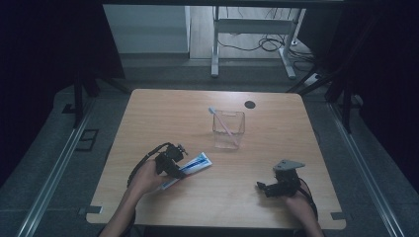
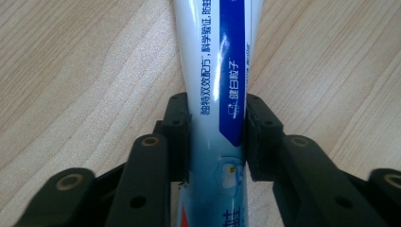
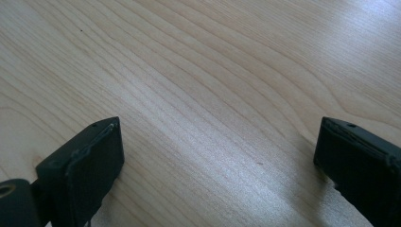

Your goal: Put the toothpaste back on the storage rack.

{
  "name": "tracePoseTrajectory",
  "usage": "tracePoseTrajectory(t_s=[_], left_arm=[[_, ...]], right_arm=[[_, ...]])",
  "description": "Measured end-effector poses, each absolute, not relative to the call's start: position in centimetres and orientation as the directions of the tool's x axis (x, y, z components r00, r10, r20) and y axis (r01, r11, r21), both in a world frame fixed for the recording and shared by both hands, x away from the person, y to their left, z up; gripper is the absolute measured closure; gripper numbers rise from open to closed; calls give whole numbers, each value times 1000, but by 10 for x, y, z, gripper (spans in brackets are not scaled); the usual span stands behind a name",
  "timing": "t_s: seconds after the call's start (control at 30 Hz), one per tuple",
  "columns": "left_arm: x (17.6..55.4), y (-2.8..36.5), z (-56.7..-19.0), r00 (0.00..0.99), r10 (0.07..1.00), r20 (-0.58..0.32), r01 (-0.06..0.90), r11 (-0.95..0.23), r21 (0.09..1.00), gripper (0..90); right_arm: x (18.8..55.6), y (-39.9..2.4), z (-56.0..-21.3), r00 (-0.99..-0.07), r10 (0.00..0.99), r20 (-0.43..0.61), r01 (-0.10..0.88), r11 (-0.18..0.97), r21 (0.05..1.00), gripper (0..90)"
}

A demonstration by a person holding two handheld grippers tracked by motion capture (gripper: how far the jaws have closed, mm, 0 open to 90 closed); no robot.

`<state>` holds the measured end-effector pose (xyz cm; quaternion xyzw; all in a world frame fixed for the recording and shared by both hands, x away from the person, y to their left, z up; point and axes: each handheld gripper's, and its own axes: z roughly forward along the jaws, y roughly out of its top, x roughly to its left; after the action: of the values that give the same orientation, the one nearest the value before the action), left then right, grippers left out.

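Left hand-held gripper [image 2: 215,142] clamped across a toothpaste tube [image 2: 215,71], pads pressing both flanks near the flat crimped end, likely for a lift toward the clear plastic cup [image 1: 228,129] farther back, already holding a toothbrush [image 1: 221,120]. Tube lying flat on the pale wood-grain worktop [image 3: 198,85]: glossy, soft-walled, white with blue bands. Right hand-held gripper [image 3: 217,161] resting low, jaws wide apart, empty.

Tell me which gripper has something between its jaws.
The left gripper: its jaws press both sides of the toothpaste tube. The right gripper stands open over bare table.
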<state>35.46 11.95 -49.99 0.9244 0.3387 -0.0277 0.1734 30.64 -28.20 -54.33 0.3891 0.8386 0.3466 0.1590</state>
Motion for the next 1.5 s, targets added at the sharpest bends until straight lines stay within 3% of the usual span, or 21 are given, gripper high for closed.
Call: tracePoseTrajectory(t_s=[0.23,0.6,1.07,1.5], left_arm=[[354,122,-498,767,616,-179,638,-702,318,730],[354,123,-497,772,608,-185,630,-697,342,747],[350,128,-476,774,596,-212,616,-634,467,749],[348,131,-452,778,601,-183,580,-576,575,748]], right_arm=[[306,-282,-543,-647,763,3,542,456,706,23],[307,-282,-543,-647,762,5,542,456,706,23],[307,-282,-543,-647,762,4,542,456,706,23],[307,-282,-543,-648,761,2,540,459,706,23]])
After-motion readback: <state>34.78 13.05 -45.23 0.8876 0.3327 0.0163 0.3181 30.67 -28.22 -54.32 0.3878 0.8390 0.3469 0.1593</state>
